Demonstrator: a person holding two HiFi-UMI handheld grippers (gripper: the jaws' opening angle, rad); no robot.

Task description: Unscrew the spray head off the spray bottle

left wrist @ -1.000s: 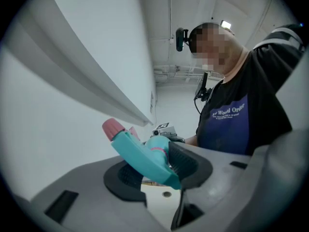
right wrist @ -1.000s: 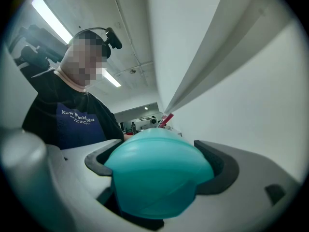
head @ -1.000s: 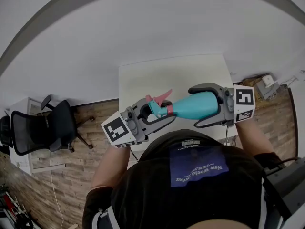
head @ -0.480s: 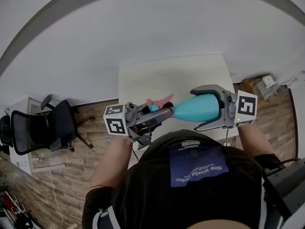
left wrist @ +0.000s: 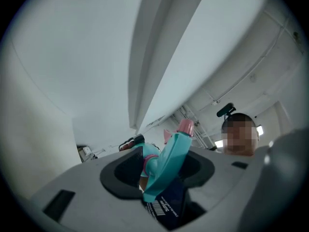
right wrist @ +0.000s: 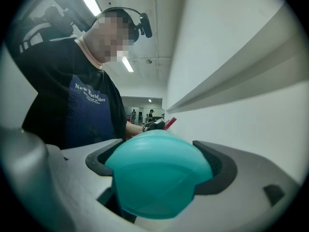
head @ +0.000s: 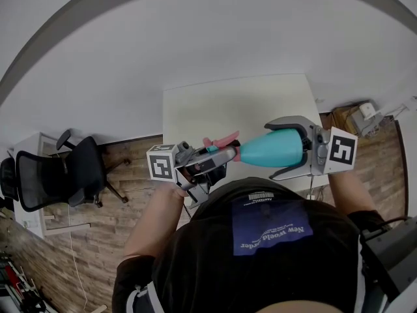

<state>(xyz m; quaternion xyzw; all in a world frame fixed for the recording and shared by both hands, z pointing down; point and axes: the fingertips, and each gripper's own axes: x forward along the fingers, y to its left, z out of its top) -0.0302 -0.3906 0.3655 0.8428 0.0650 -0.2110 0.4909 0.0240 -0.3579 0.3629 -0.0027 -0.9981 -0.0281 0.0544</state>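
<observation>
Rolled over, the left gripper (head: 218, 156) has just been opening its jaws around the spray head (head: 220, 140); the spray bottle (head: 280, 147) runs level rightward, clamped in the right gripper (head: 269, 149).

— What is everything resting on?
— A white table (head: 215, 109), its far edge against the pale wall (head: 195, 38). It stands on a wood-plank floor (head: 130, 168).
— And on the floor itself?
— A black office chair (head: 58, 175) at nine o'clock from the table, with a white cabinet (head: 31, 143) right by it. At three o'clock there is brownish clutter (head: 355, 117) near the wall, too small to name.
</observation>
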